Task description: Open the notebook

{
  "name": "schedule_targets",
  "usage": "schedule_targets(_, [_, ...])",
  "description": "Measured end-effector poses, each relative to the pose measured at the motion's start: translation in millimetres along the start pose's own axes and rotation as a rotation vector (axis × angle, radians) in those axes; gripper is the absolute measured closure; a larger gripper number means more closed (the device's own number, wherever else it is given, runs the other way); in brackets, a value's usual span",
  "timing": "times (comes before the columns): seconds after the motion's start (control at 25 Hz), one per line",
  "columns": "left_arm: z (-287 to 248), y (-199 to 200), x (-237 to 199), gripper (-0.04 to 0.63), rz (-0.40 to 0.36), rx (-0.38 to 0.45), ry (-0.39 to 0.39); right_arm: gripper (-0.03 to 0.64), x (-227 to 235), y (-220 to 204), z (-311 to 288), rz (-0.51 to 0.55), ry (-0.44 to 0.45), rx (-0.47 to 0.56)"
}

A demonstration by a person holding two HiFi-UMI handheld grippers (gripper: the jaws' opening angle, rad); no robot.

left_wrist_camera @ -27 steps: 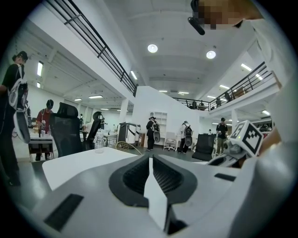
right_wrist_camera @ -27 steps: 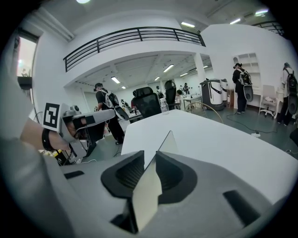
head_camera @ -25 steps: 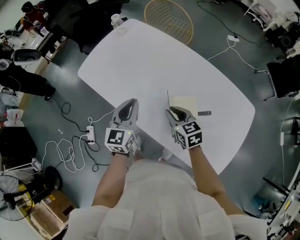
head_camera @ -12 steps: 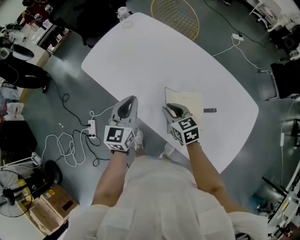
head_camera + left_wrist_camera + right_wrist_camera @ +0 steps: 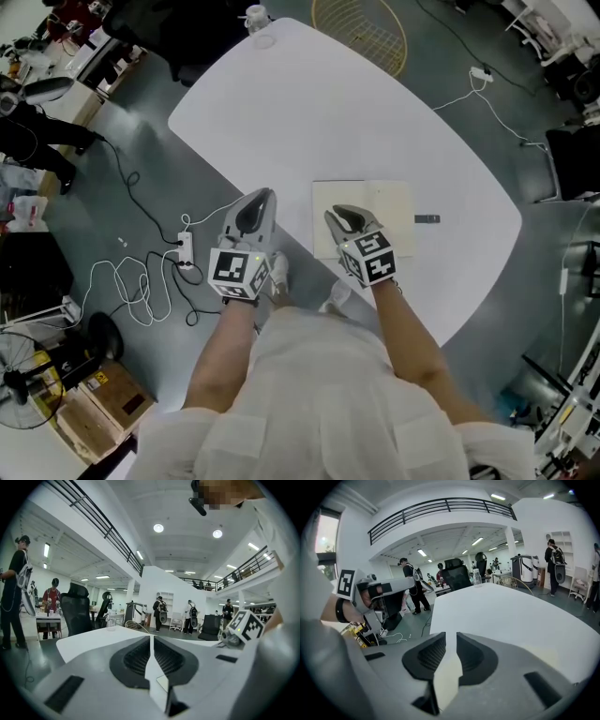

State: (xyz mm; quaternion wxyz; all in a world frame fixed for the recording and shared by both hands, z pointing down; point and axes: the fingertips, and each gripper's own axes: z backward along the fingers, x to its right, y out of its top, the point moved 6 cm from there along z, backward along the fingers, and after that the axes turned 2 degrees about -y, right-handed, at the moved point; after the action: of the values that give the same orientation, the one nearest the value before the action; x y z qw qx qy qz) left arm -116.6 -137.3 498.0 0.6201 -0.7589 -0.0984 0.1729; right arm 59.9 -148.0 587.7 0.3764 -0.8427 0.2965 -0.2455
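Observation:
The notebook (image 5: 386,208) lies open and flat on the white table (image 5: 319,103), both cream pages showing, near the table's front edge. My right gripper (image 5: 336,215) hovers over its left page. Its jaws stand a little apart and are closing, with nothing between them; the cream page (image 5: 449,667) shows through the gap. My left gripper (image 5: 263,196) is at the table's front edge, left of the notebook and apart from it, its jaws together on nothing. In the left gripper view the left gripper (image 5: 151,638) points across the table top.
A small dark object (image 5: 427,219) lies on the table right of the notebook. A bottle (image 5: 255,17) stands at the table's far corner. A round wire basket (image 5: 361,33) and loose cables (image 5: 141,300) are on the floor. People stand in the background.
The notebook's cover stood upright at the left edge before; now it lies flat to the left and the notebook is open. The right gripper has drawn slightly back over the left page.

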Motion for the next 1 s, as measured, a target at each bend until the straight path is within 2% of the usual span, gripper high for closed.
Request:
schedule_targets(0.28, [1,-3,0,0.577,-0.004,0.006,-0.005,0.546,5,2,8,-0.004,-0.028,0.031])
schedule_targets(0.44, [1,3,2,0.577,-0.005,0.017,-0.01,0.548,11,14,26,0.001,-0.059,0.09])
schedule_targets(0.72, [-12,27,11,0.577,-0.029,0.065,-0.036,0.551,46,44,74,-0.029,-0.152,0.219])
schedule_targets(1.0, [-30,58,30,0.577,-0.083,0.138,-0.09,0.557,98,58,146,-0.067,-0.302,0.376])
